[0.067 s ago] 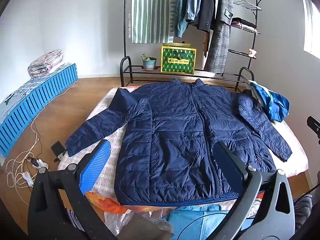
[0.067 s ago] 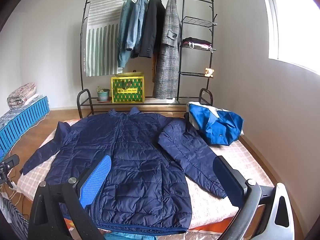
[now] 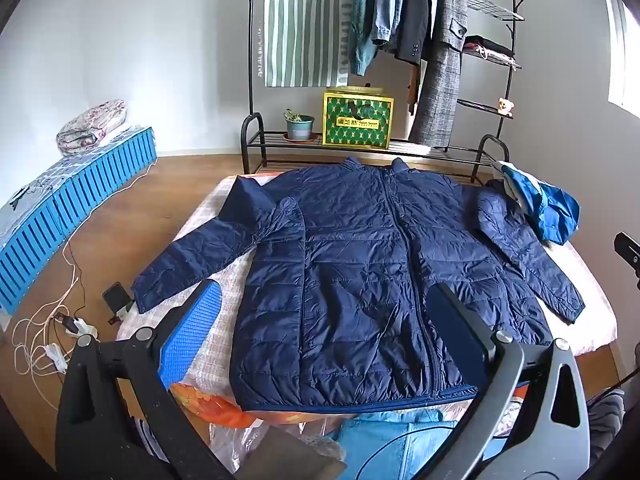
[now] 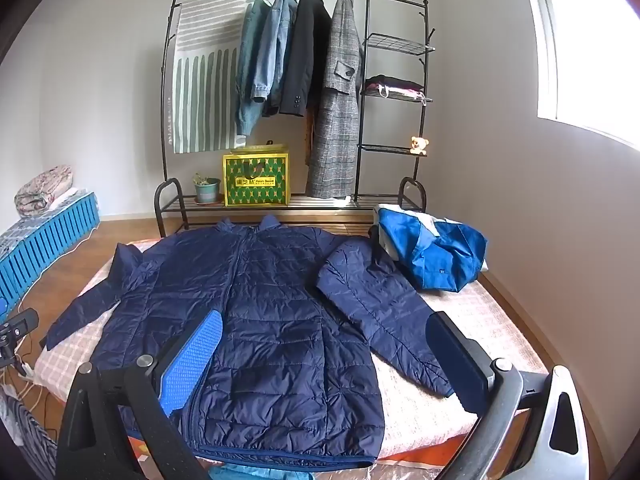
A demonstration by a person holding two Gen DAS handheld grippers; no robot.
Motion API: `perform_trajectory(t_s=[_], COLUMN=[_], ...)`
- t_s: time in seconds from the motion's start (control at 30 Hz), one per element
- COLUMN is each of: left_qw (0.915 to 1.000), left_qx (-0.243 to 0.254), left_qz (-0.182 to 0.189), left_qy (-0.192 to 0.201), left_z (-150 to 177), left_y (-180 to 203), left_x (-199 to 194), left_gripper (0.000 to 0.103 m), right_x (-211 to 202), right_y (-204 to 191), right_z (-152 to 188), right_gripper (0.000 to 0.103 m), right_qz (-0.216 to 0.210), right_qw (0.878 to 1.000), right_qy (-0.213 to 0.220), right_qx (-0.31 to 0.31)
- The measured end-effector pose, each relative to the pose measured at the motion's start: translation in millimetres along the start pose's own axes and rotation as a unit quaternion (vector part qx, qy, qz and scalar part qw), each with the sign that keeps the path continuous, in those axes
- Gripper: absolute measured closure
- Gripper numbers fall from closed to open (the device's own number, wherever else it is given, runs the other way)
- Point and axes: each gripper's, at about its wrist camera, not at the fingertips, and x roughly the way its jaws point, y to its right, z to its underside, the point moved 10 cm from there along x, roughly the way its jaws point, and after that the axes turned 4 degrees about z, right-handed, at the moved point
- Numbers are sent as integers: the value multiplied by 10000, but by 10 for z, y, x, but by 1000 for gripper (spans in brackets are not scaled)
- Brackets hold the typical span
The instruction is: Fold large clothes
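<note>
Left wrist view: navy jacket (image 3: 360, 280) flat on bed (image 3: 592, 320), front up. Left gripper (image 3: 324, 344) and right gripper (image 4: 328, 356) both spread wide, empty, above hem. Start w/ sleeves: pinch cuff, fold inward across zip.

Navy puffer jacket (image 4: 256, 320) flat on bed (image 4: 480, 320), sleeves spread; right gripper (image 4: 324, 352) above, jaws apart, empty.

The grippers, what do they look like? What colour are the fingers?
Both look the same. The left gripper has two black fingers on curved black arms with silver bolts; one finger's inner pad is bright blue and bumpy, and the opposite pad looks dark. The right gripper matches, blue bumpy pad included.
</note>
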Motion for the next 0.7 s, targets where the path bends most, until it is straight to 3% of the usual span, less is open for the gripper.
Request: perform_trajectory(t_s=[0.7], left_qw=[9999], left_qx=[9], left_qz=[-69], left_qy=[108], left_z=[-104], left_y=[-61], left_x=[-59], left_gripper=[0], right_x=[-14], right_y=[32], right_z=[10], right_gripper=[0], right_qz=[-1], right_qw=[10000], right_qy=[24], right_qx=[-8])
